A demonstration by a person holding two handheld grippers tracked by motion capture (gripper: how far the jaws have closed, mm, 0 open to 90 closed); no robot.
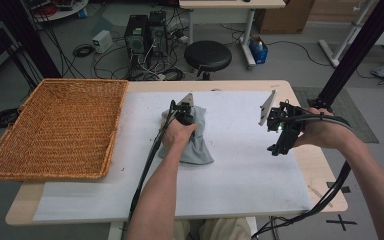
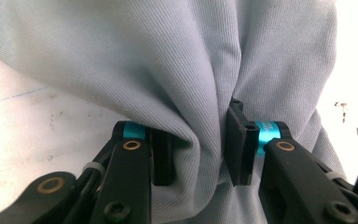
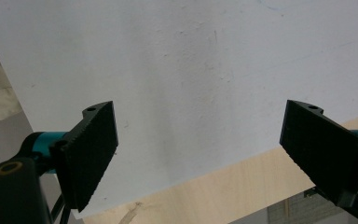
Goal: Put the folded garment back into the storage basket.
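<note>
A pale grey-blue cloth [image 1: 196,145] lies bunched near the middle of the white sheet [image 1: 240,170] that covers the table. My left gripper [image 1: 184,116] points down into it and is shut on a pinched fold of the cloth [image 2: 177,70], which bulges between its two black pads [image 2: 239,144]. My right gripper [image 1: 276,146] hovers over the right side of the sheet, apart from the cloth. Its jaws are spread wide with nothing between them, over the white sheet [image 3: 205,70] near the wooden table edge [image 3: 242,196].
A large woven wicker basket [image 1: 55,127] sits on the left end of the table, touching the sheet's left side. Behind the table stand a black stool [image 1: 208,56], computer towers and cables on the floor. A black frame post [image 1: 352,55] rises at right.
</note>
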